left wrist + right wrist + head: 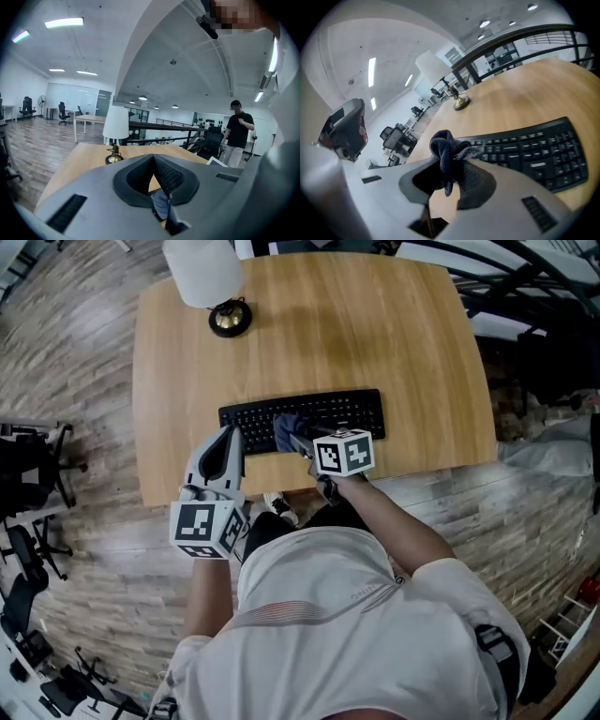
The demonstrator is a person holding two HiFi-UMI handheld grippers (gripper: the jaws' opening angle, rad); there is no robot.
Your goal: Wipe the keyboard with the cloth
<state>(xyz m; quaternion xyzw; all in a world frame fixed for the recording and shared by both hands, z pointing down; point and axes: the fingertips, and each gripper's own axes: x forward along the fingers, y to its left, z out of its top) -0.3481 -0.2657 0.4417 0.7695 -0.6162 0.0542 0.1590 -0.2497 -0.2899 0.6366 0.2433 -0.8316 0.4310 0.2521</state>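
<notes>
A black keyboard [328, 411] lies across the front half of a wooden table [403, 343]. My right gripper [298, 439] is over the keyboard's left-middle, shut on a bunched dark blue cloth [284, 430] that rests on the keys. In the right gripper view the cloth [442, 142] bulges up between the jaws of the right gripper [451, 161], with the keyboard [534, 150] stretching to the right. My left gripper [230, 434] sits at the keyboard's left end near the table's front edge. Its jaws meet in the left gripper view [153, 158], and a bit of cloth [161, 202] shows beyond them.
A white-shaded lamp [202, 268] on a brass base [230, 319] stands at the table's far left corner. Office chairs [33, 465] stand on the floor to the left. In the left gripper view a person [239, 133] stands in the background to the right.
</notes>
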